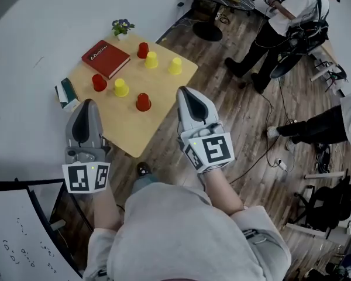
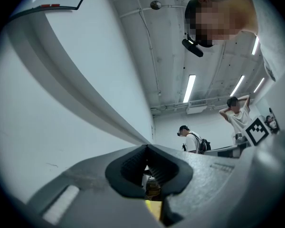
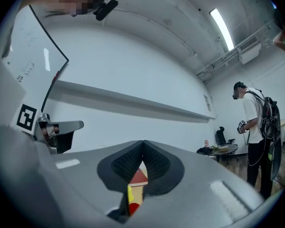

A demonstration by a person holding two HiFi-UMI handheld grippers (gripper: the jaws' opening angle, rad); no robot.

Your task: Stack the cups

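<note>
Now three red plastic cups (image 1: 143, 102) and three yellow plastic cups (image 1: 121, 87) stand apart, unstacked, on the light wooden desk (image 1: 131, 130). Left gripper (image 1: 88, 105) at its 7 o'clock, right gripper (image 1: 185, 92) at 4 o'clock, both closed, empty.
</note>
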